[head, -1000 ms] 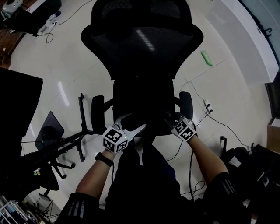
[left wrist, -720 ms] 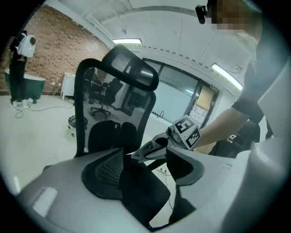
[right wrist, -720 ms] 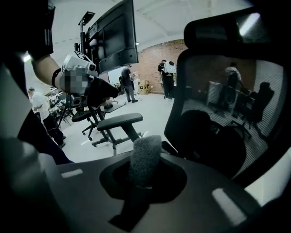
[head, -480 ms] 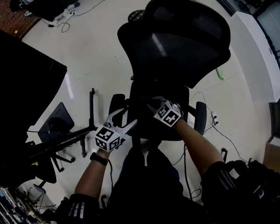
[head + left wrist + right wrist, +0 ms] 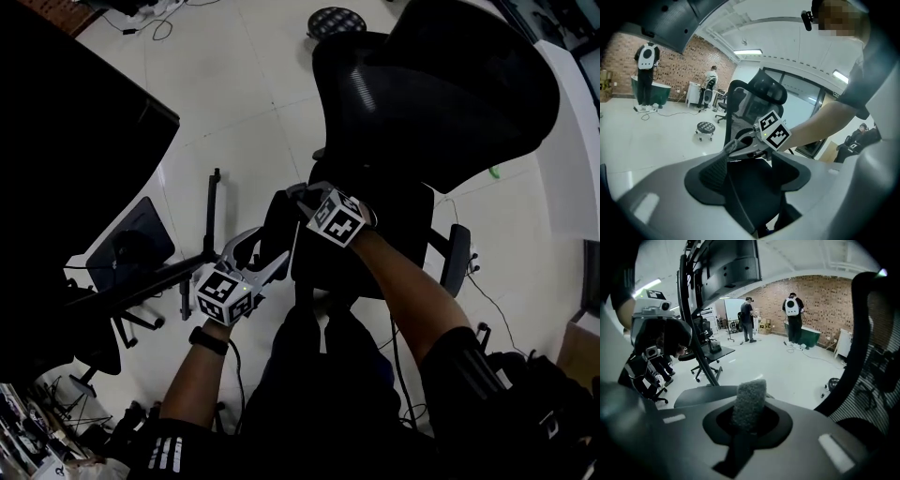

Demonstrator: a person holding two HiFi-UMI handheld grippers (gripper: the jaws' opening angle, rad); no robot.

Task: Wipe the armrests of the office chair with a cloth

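The black office chair [image 5: 441,84] stands ahead with its mesh back at the upper right. Its left armrest [image 5: 278,220] and right armrest [image 5: 457,261] flank the seat. My right gripper [image 5: 302,195] reaches across the seat to the top of the left armrest. It is shut on a grey fuzzy cloth [image 5: 749,401], which sticks up between the jaws, with the armrest pad [image 5: 701,396] just beyond. My left gripper [image 5: 260,253] hovers low beside the left armrest, jaws spread and nothing between them. From the left gripper view I see the right gripper's marker cube [image 5: 774,131].
A black desk with a monitor [image 5: 66,141] fills the left side, with a dark stand and wheeled base [image 5: 141,253] under it. A small round stool [image 5: 335,19] sits behind the chair. Cables trail over the pale floor. People [image 5: 792,317] stand far off by a brick wall.
My right gripper has crossed from the right side of the seat to the left armrest. The head view has swung left, so the chair now sits further right. The left gripper has shifted only slightly.
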